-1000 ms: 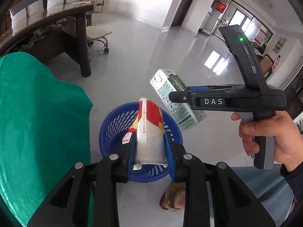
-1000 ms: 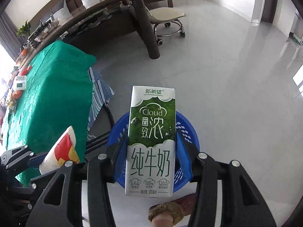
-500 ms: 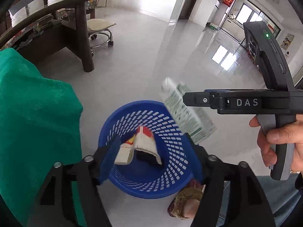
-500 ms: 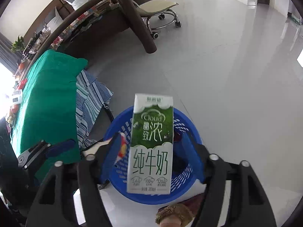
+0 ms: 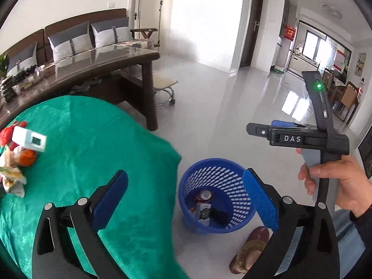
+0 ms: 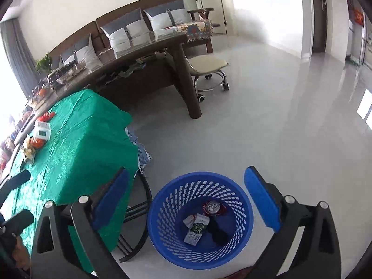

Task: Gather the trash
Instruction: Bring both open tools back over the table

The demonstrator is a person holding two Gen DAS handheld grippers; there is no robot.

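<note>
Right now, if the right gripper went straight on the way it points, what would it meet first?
Probably the blue perforated plastic basket on the floor: the right gripper, jaws opening and empty, frames its far rim. Depth is unclear; it could pass over onto the floor.

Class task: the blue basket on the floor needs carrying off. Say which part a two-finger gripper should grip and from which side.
Grip the solid top rim of the blue basket from straight above, one finger inside and one outside. The round body looks too wide to span, while the rim is thin and unobstructed. The milk carton and can lie low inside, clear of it.
</note>
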